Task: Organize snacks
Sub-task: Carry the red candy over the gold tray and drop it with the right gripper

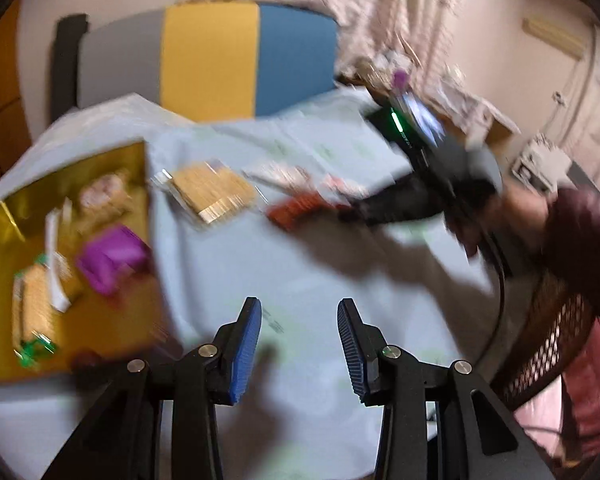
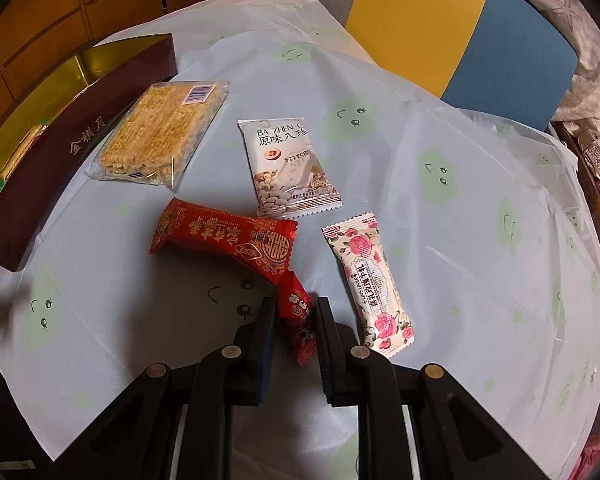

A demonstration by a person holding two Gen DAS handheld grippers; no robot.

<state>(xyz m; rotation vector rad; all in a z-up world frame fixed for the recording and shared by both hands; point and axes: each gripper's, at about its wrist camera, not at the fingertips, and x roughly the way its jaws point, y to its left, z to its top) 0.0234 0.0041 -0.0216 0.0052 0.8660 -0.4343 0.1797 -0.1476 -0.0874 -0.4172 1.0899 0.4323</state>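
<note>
In the right wrist view my right gripper (image 2: 295,302) is shut on a small red packet (image 2: 298,330) that lies against a longer red packet (image 2: 224,240) on the tablecloth. Beyond them lie a white nut-cake packet (image 2: 288,168), a rose-printed bar (image 2: 370,284) and a clear pack of crisp noodle cake (image 2: 160,132). The blurred left wrist view shows my left gripper (image 1: 300,308) open over bare cloth, nothing between its blue pads. To its left is the gold-lined box (image 1: 4,240), which holds a purple packet (image 1: 112,258) and several other snacks.
The box's maroon wall (image 2: 60,152) stands along the table's left side. A chair with a yellow and blue back (image 2: 460,36) is behind the round table (image 2: 480,208). A person's dark red sleeve (image 1: 580,240) and a woven chair (image 1: 548,336) are at the right.
</note>
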